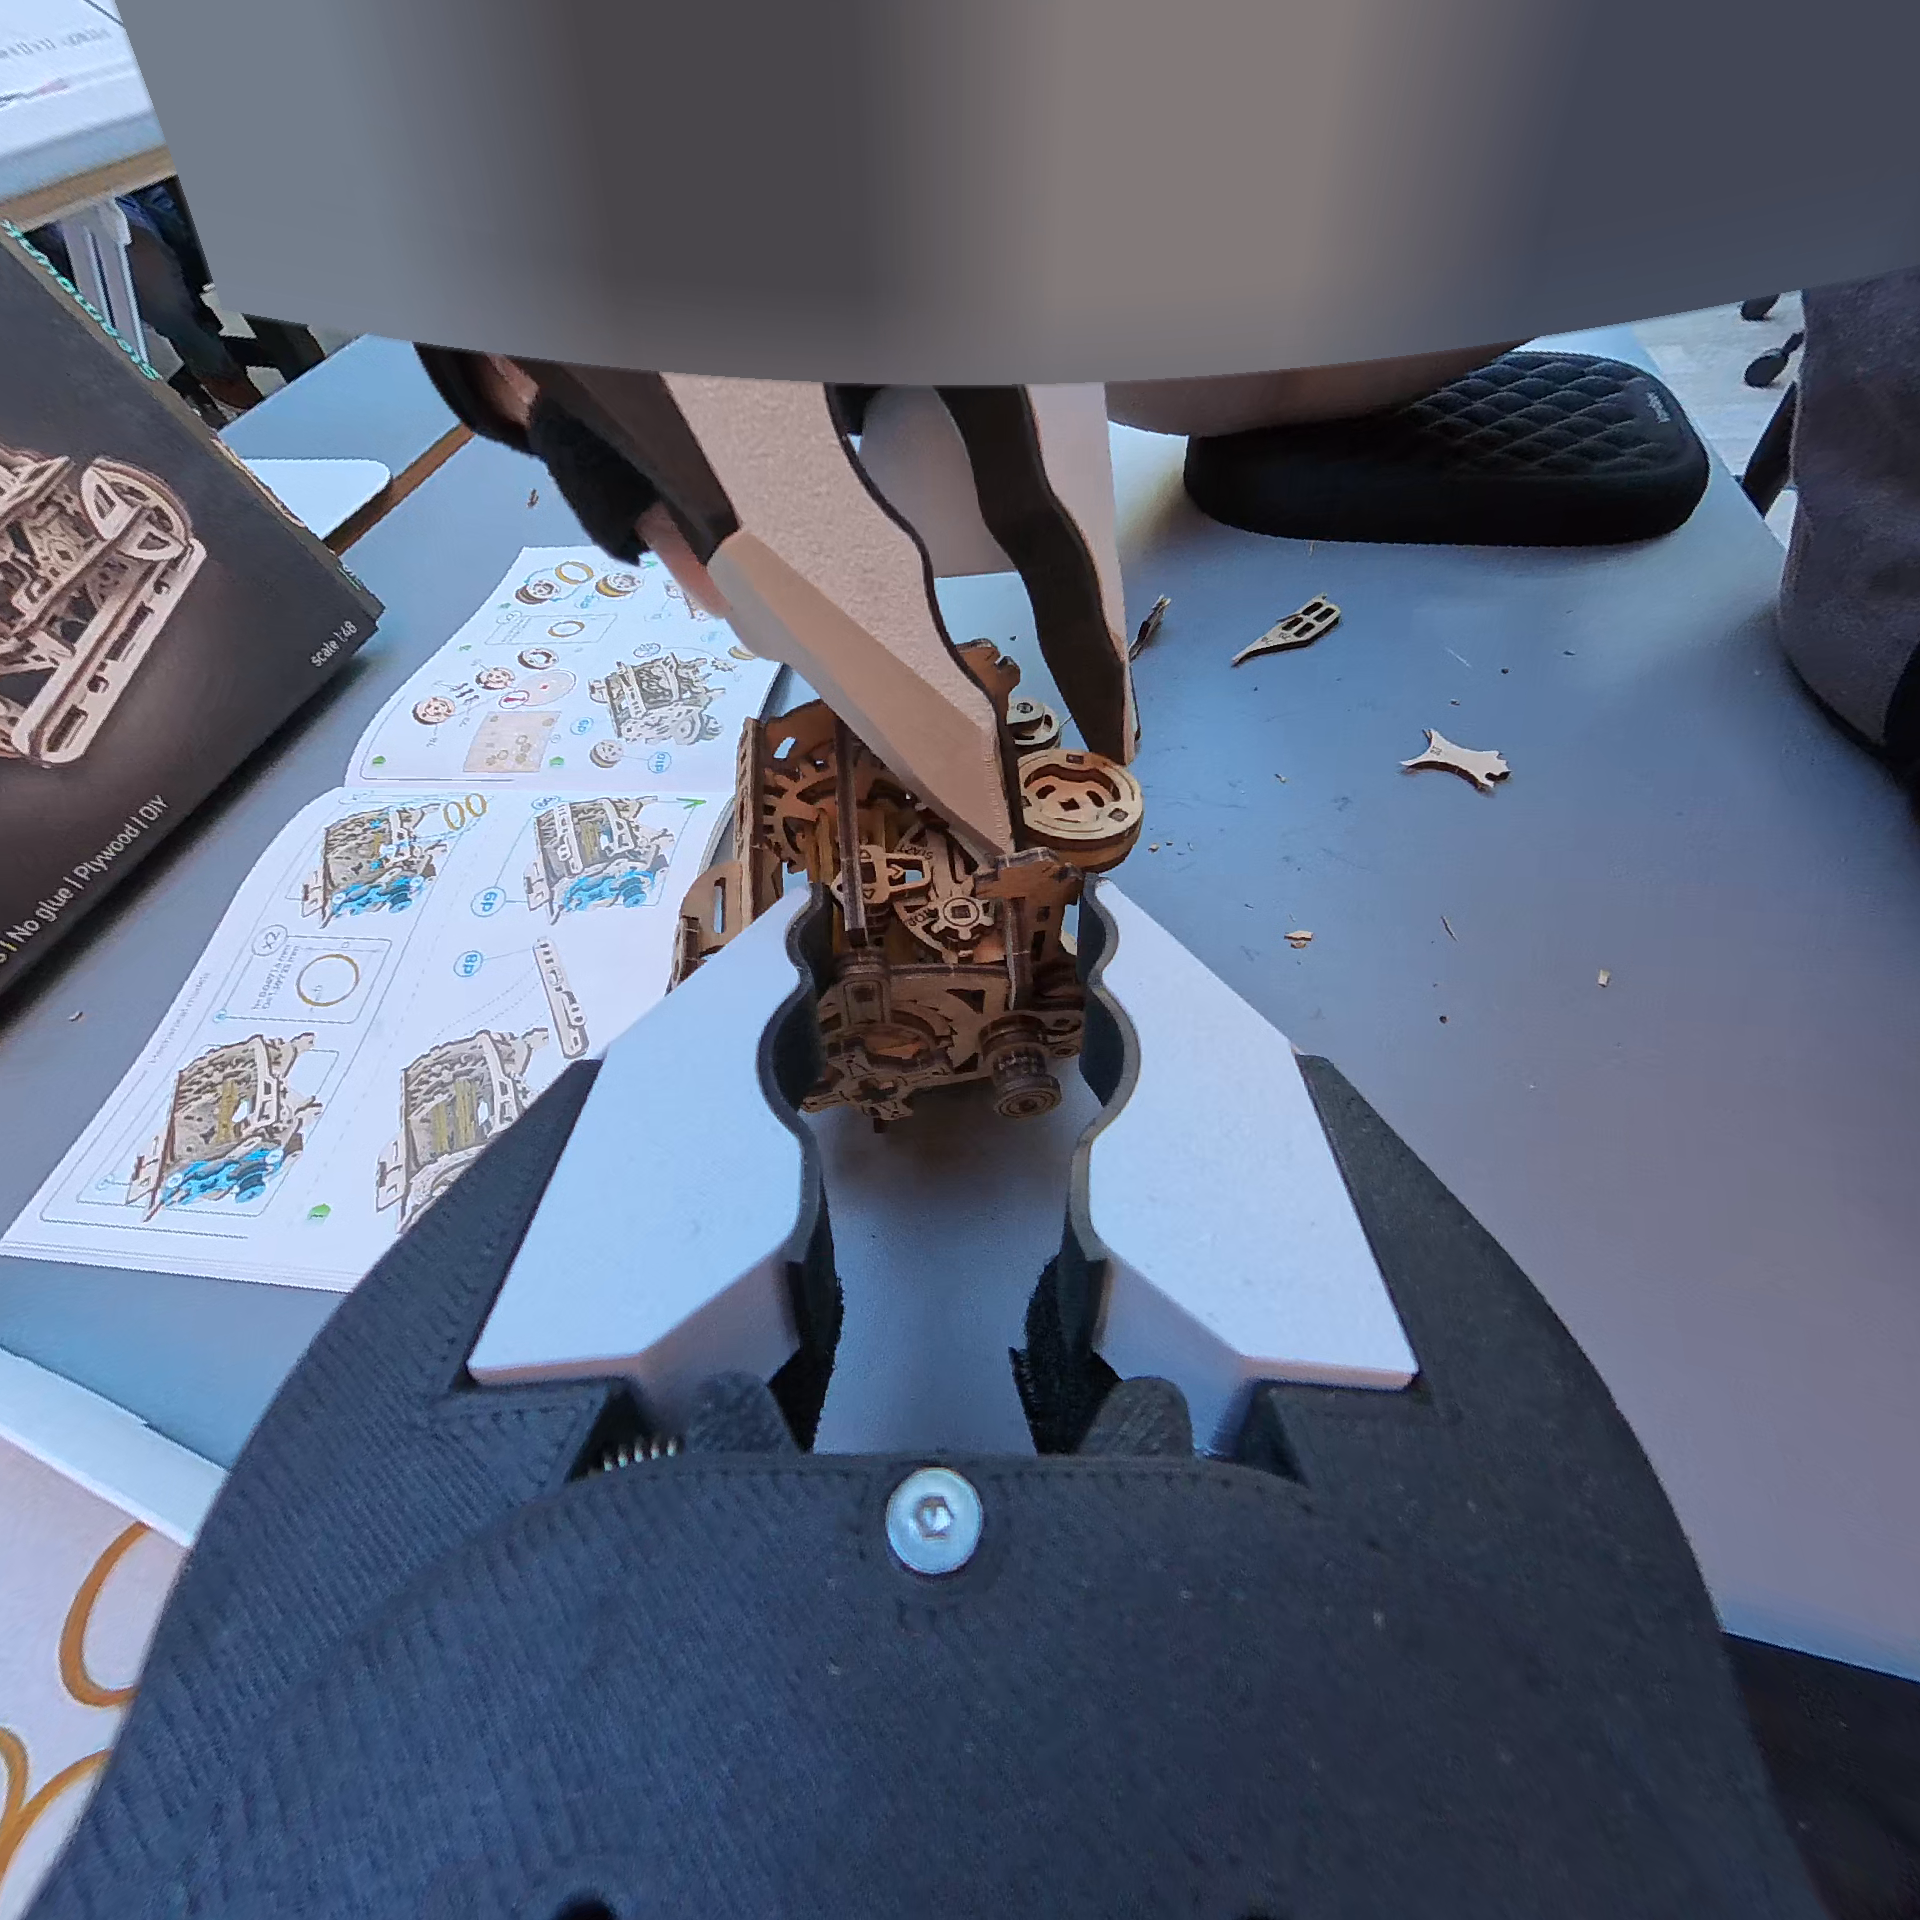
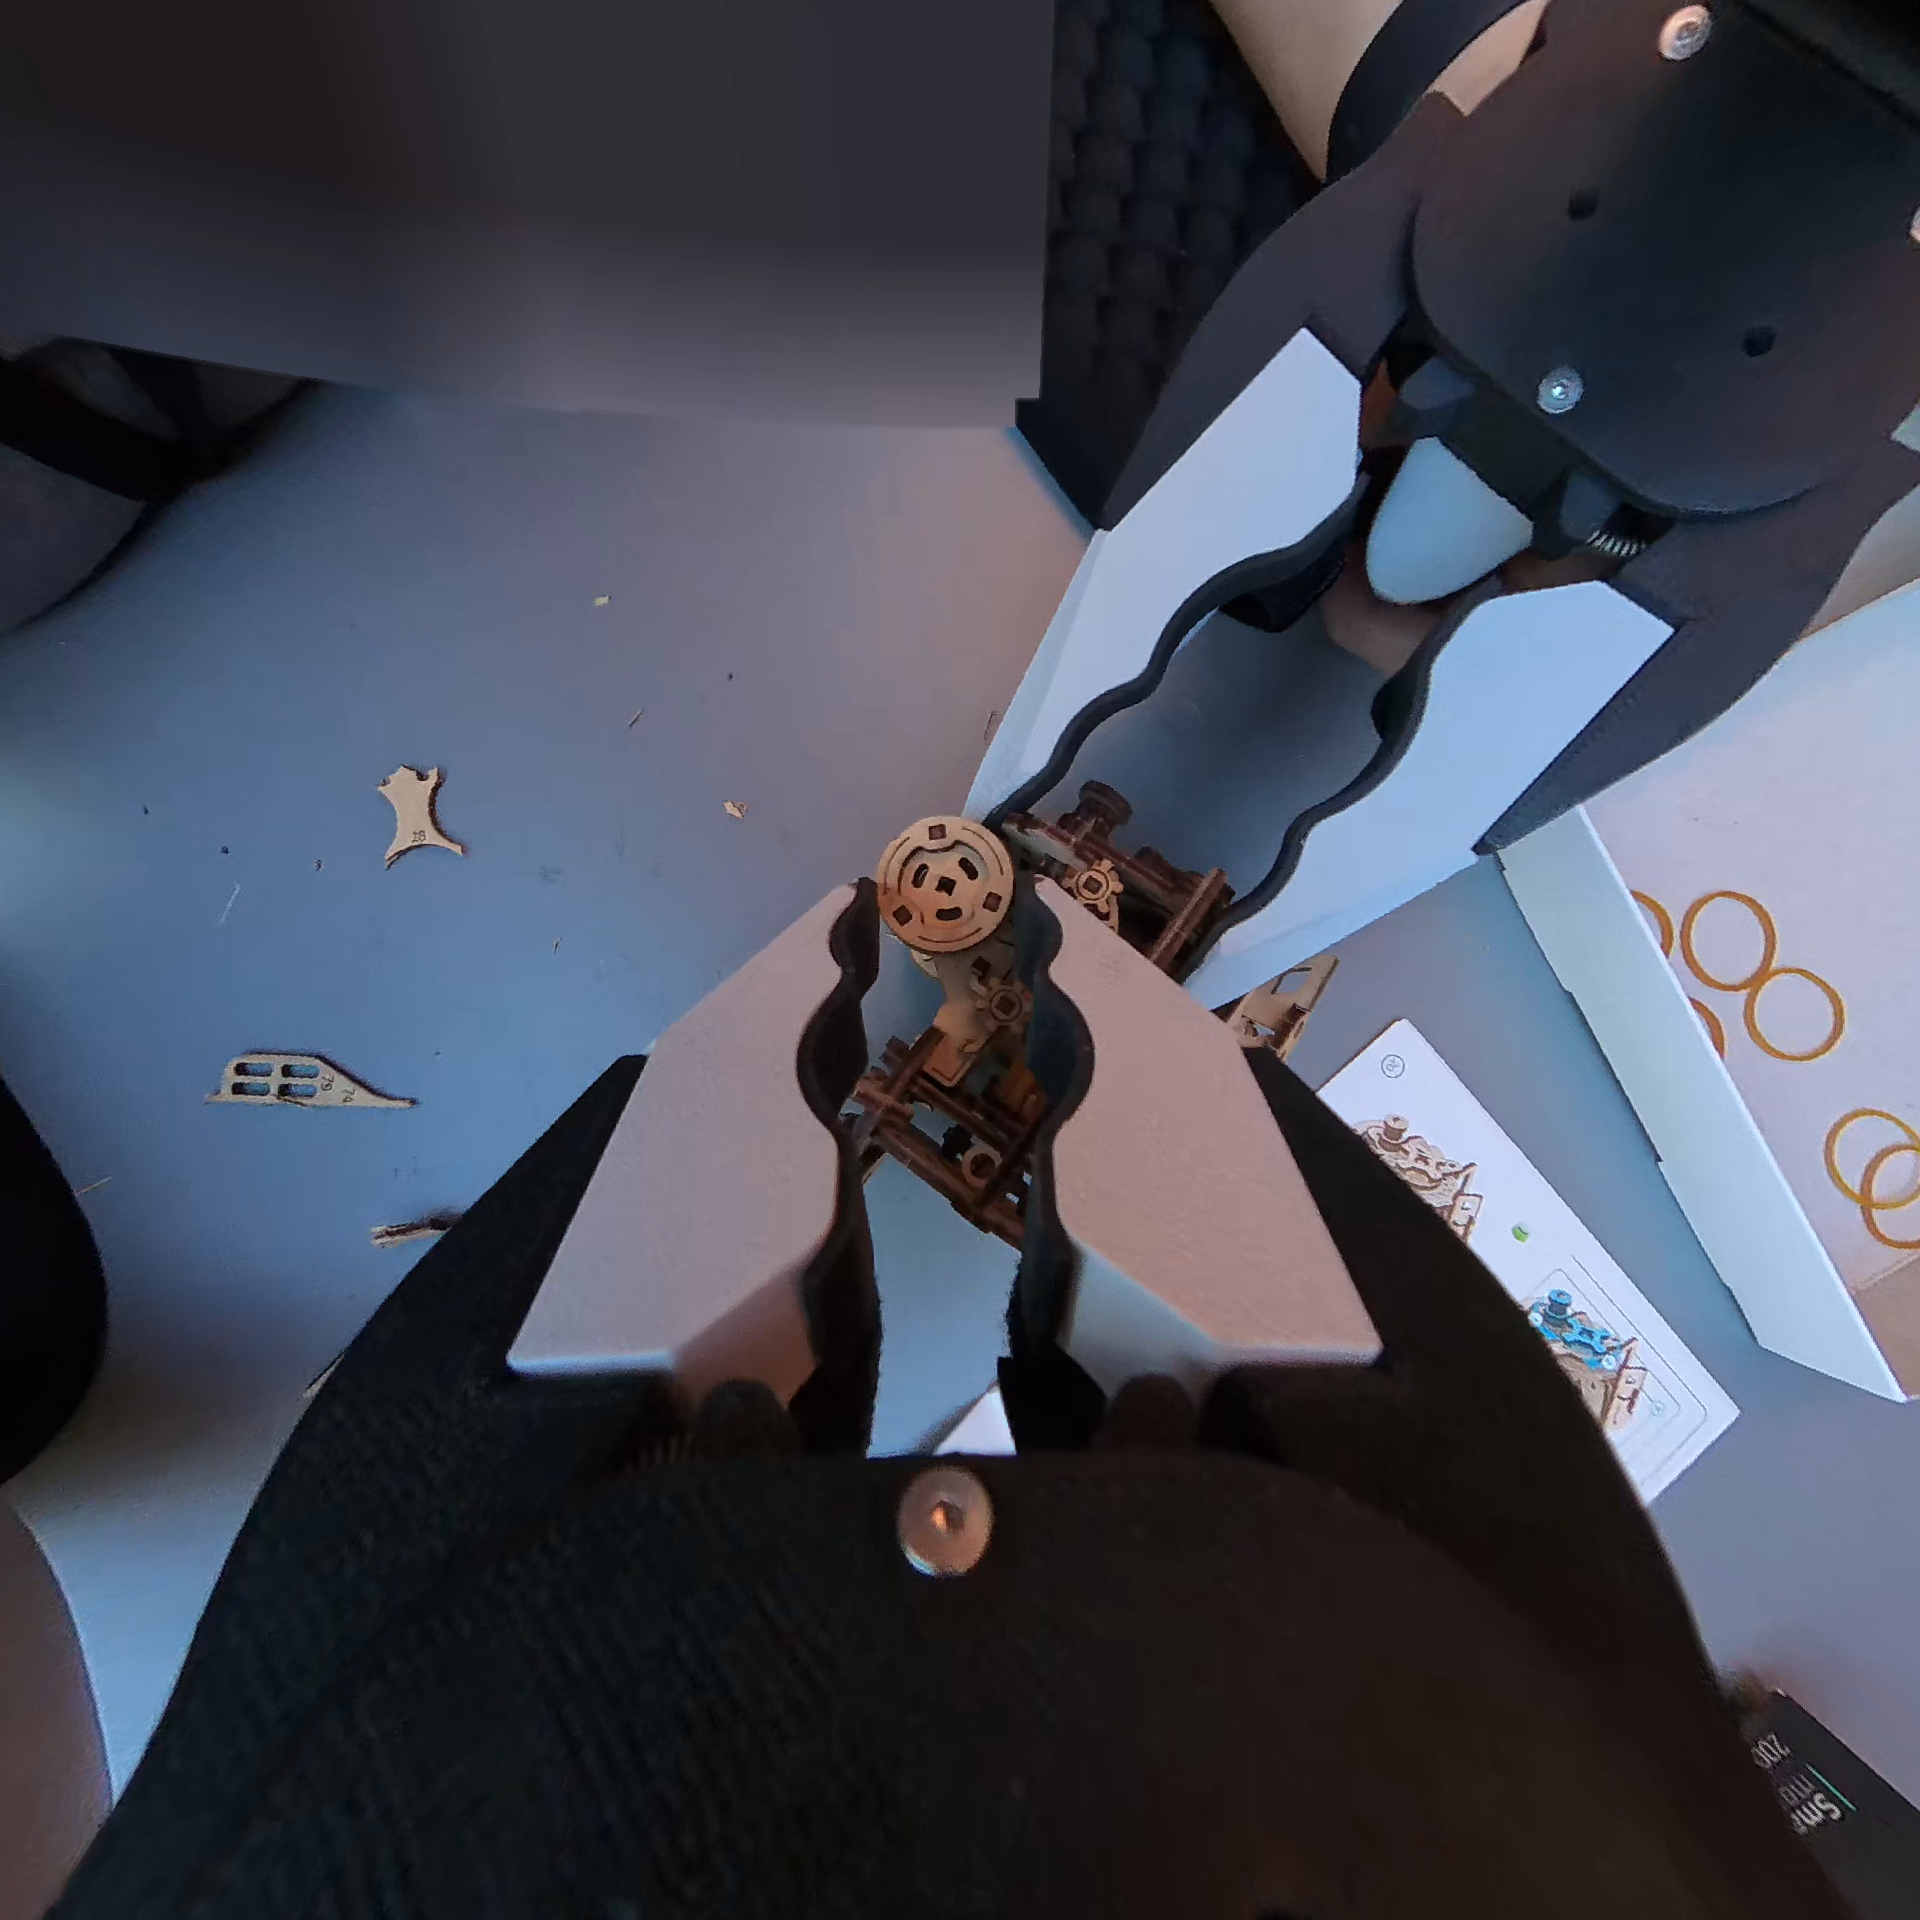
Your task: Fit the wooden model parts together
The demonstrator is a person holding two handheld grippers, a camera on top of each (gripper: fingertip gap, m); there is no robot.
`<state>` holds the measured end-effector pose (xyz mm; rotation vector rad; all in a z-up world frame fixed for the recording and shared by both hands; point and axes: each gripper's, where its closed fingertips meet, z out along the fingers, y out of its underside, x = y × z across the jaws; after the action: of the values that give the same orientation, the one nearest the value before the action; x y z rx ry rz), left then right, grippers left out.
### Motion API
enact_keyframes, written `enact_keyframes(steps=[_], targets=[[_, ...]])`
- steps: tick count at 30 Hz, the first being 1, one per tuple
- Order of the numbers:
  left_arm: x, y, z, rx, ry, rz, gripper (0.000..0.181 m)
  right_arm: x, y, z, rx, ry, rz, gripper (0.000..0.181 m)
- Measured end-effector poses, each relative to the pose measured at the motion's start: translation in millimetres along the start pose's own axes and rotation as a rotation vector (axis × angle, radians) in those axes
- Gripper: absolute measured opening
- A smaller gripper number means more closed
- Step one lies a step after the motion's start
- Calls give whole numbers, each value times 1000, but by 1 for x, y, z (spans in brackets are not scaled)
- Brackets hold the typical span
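Observation:
A brown wooden gear model (image 1: pixel 935 966) stands on the grey table (image 1: pixel 1455 1039). My left gripper (image 1: pixel 945 904) is shut on the model's sides, white fingers (image 1: pixel 675 1143) flanking it. My right gripper (image 1: pixel 1062 795) comes down from above and is shut on a pale round wooden wheel (image 1: pixel 1081 805) at the model's top right corner. In the right wrist view the wheel (image 2: pixel 945 883) sits between my right gripper's (image 2: pixel 945 899) tips, over the model (image 2: pixel 956 1101). The left gripper (image 2: pixel 1107 883) reaches in from the upper right. How the wheel joins the model is hidden.
An open instruction booklet (image 1: pixel 416 935) and the dark kit box (image 1: pixel 125 623) lie left of the model. Wood scraps (image 1: pixel 1455 764) (image 2: pixel 301 1081) lie to the right. A black padded cushion (image 1: pixel 1455 457) sits at the back. A white box with orange rubber rings (image 2: pixel 1766 997) is nearby. The grippers are tip to tip, or close to it.

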<state>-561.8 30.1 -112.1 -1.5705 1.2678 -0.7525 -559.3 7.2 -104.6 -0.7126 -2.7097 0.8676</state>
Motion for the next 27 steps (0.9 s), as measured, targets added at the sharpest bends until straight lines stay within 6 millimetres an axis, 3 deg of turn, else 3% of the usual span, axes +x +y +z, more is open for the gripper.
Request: enact_keyframes(steps=[14,20,27], targets=[[0,0,-2,-10,15,-45,46,1,1,1,-93,39,61,26],[5,-14,-8,68,124,-237,61,-1,1,4,-115,35,43,26],[-4,-19,-7,91,109,-360,59,2,-1,4,-110,56,35,25]])
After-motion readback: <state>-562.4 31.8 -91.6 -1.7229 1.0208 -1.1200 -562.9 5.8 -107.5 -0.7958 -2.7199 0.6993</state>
